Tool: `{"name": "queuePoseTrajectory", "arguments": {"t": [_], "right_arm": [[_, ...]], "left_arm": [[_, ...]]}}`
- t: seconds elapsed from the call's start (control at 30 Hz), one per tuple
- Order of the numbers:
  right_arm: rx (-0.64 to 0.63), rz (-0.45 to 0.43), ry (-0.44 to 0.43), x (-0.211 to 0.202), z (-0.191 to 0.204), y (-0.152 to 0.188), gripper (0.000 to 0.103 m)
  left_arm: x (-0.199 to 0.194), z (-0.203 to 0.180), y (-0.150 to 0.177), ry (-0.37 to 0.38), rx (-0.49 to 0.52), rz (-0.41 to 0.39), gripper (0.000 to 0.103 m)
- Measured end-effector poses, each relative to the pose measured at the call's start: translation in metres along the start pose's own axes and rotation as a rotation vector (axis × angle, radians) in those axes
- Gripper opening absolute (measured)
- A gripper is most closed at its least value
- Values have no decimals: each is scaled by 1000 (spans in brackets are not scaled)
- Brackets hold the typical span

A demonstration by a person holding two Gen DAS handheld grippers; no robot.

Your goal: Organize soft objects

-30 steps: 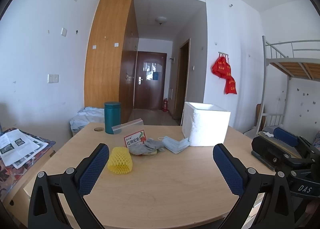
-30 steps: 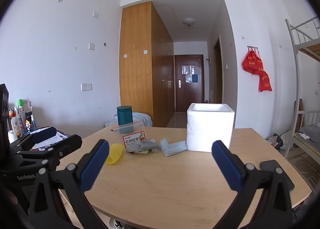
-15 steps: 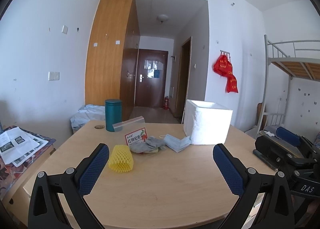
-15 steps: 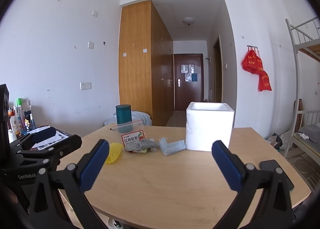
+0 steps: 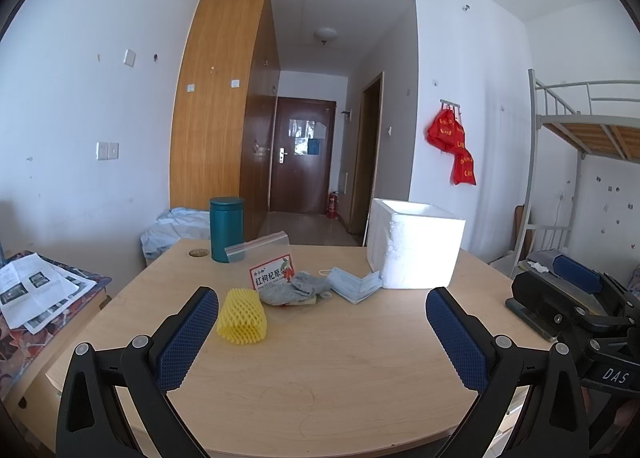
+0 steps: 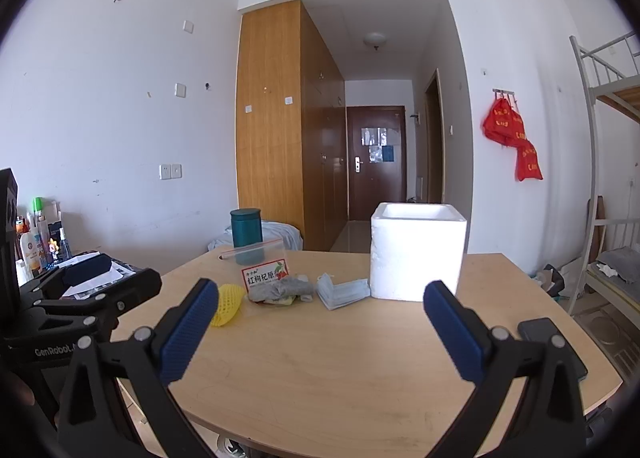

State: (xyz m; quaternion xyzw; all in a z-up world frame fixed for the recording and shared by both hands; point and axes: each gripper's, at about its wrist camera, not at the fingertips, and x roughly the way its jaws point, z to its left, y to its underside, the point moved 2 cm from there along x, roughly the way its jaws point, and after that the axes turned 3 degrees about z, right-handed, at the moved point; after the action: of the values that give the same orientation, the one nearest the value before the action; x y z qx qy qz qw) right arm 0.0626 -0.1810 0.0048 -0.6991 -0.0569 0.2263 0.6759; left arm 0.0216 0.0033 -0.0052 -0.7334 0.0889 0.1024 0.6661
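Since a second ago both views have crept slightly closer to the worktop (image 5: 320,358); the objects have not shifted. The left gripper (image 5: 322,332) and right gripper (image 6: 320,332) hang over the near edge, jaws spread wide and empty. The yellow foam net (image 5: 241,317), grey sock (image 5: 294,289) and blue face mask (image 5: 354,284) lie in a loose row, the mask just beside the white foam box (image 5: 416,246), which is open-topped and probably meant to receive them. Nothing has been gathered yet. A teal canister (image 5: 227,228) stands behind.
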Motion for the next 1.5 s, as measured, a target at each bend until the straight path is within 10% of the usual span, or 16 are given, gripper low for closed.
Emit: {"name": "queuePoseTrajectory", "arguments": {"t": [1.5], "right_arm": [[-21, 43, -26, 40, -8, -14, 103]], "left_arm": [[26, 5, -10, -11, -5, 36, 103]]}}
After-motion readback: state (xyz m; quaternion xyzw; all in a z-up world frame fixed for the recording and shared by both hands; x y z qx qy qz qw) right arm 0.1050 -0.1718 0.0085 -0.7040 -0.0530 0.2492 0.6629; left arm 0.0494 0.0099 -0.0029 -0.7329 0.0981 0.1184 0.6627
